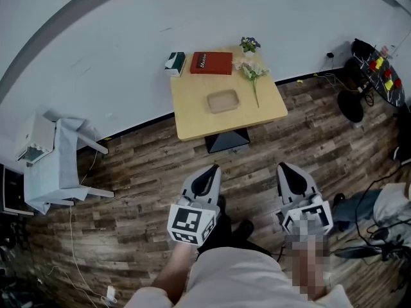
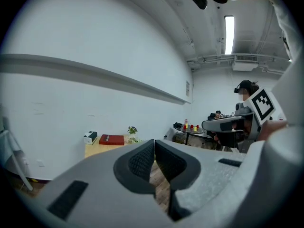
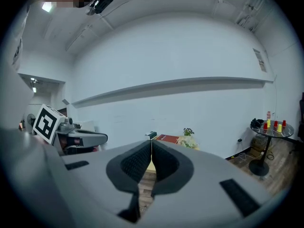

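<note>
Two closed, empty grippers, left gripper (image 1: 214,168) and right gripper (image 1: 283,167), are held side by side above the wooden floor (image 1: 148,165), well apart from the table (image 1: 192,117) bearing a tray (image 1: 223,101).

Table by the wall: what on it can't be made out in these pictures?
Red book: cover print too small, all views.
Green-and-white box: too small to identify, head view.
Tray: hidden behind left gripper and right gripper in their own views.
Loose flowers: kind too small to tell, head view.
</note>
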Available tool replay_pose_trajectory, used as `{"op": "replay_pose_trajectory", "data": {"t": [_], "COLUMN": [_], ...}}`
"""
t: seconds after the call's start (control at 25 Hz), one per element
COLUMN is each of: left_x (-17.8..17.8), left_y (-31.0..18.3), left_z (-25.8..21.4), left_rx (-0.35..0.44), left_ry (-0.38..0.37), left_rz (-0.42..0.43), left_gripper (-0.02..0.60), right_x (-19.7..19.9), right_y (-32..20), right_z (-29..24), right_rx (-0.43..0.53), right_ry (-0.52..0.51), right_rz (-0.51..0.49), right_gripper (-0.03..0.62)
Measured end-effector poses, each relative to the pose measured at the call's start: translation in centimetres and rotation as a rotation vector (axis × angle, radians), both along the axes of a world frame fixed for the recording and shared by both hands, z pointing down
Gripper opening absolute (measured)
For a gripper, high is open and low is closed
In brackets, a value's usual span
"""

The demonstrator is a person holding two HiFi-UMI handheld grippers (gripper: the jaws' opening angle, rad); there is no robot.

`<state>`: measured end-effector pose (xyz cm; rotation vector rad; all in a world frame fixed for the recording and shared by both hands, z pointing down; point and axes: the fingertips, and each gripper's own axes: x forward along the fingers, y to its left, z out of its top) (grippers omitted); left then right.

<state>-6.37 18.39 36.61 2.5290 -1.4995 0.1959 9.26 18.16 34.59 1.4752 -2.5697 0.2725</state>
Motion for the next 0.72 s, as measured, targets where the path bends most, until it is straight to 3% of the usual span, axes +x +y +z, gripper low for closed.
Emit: {"op": "replay_pose_trajectory", "data": {"t": [0.48,0.72], "left_x": [-1.5,-2.8], "left_y": [-5.9,-8.9], "left_z": [-1.7,-1.0], "left_rx": [0.035,0.016], "left_ry": [-0.014,-0.017], "left_rz": [0.082,0.120], "left_gripper": [0.008,0.068], "right_x": [-2.4,-4.3], "right_y": [-5.0,-7.8], "right_z": [-1.9,-2.0], "right_rx": [0.024,0.021], "right_ry": [0.023,0.036], "right_rz": [0.046,0.061], "right_gripper": [0.023,0.067]}}
